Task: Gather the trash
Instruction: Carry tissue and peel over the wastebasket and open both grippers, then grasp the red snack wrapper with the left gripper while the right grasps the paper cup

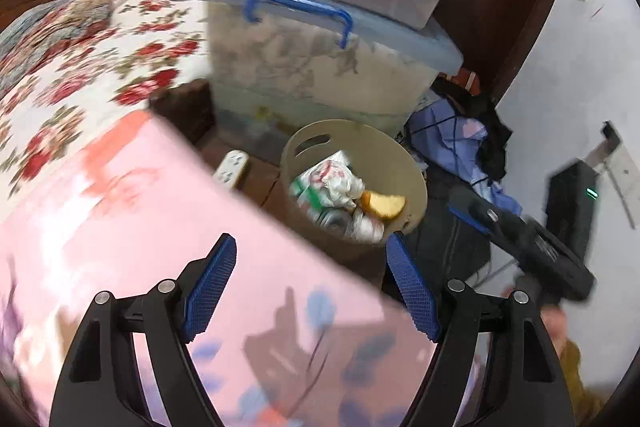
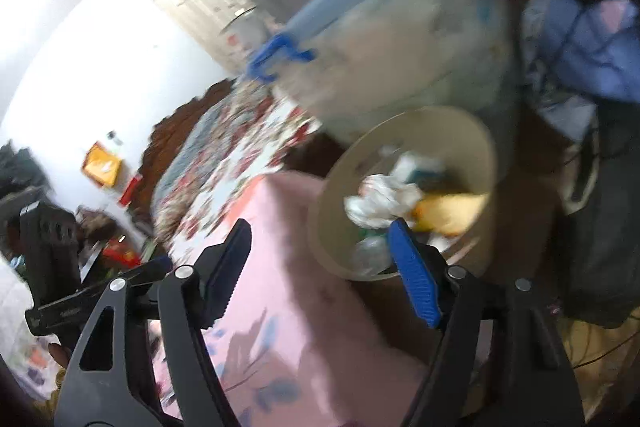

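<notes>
Both my tools are spread and empty. The beige trash bin (image 1: pixel 354 183) sits on the floor at twelve o'clock from my left tool (image 1: pixel 310 287), already holding crumpled wrappers (image 1: pixel 340 183). My right tool (image 2: pixel 320 271), its right pad overlapping the rim, looks nearer.

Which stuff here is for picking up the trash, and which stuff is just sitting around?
For the job:
- beige bin
- crumpled white wrapper in the bin
- yellow piece in the bin
- left gripper, open and empty
- right gripper, open and empty

Just lying about:
- storage box with blue handle
- flowered bedspread
- pink cloth
- white power strip
- purple clothes
</notes>
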